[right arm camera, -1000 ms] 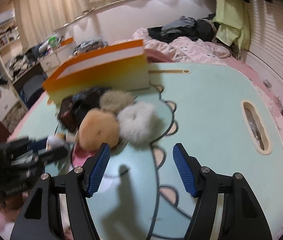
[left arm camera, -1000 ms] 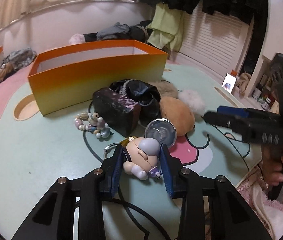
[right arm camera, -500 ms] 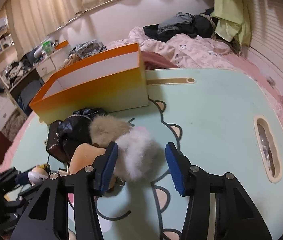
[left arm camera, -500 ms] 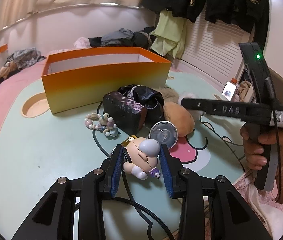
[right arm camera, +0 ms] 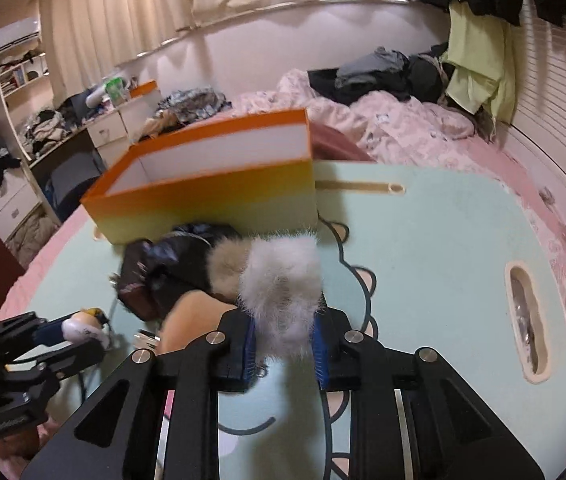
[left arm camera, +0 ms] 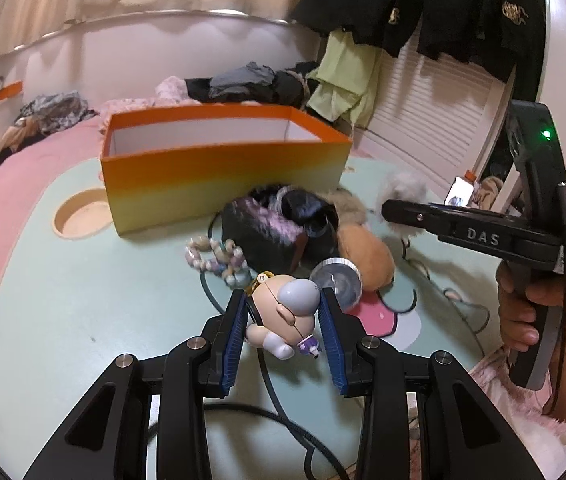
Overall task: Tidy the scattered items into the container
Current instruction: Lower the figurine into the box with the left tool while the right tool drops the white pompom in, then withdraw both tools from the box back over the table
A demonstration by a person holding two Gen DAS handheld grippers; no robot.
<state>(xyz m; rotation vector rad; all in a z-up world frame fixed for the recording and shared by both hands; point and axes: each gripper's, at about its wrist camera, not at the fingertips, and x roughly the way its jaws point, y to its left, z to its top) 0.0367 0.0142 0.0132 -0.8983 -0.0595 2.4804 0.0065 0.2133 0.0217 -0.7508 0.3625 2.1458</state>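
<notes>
Two hand-held grippers work over a mint-green mat point(left arm camera: 63, 300) printed with a cartoon figure. The left gripper point(left arm camera: 283, 322) is clamped on a small cartoon figurine point(left arm camera: 287, 316) with a pale grey head and peach body, its blue-padded fingers pressing both sides. The right gripper point(right arm camera: 283, 332) is squeezed around a white fluffy pompom point(right arm camera: 283, 280), fur bulging out above the pads. Farther back on the mat stands the container, an open orange-to-yellow cardboard box point(left arm camera: 223, 176) with a white interior; no items are visible in it from these angles. Between the box and the grippers lies a loose cluster of items: a dark patterned pouch point(left arm camera: 259, 236) touching a shiny black bag point(left arm camera: 303, 208), a tan plush ball point(left arm camera: 367, 252) just beside them, a beige fur pompom point(right arm camera: 227, 260) touching the white one, a string of pastel beads point(left arm camera: 215, 258) to the left of the pouch, and a small round clear-lidded tin point(left arm camera: 337, 280) just beside the figurine. In the left wrist view the right gripper appears from the side, held in the person's right hand point(left arm camera: 531, 320). A bed with pink bedding point(right arm camera: 395, 128) and heaped clothes sits behind the mat.
</notes>
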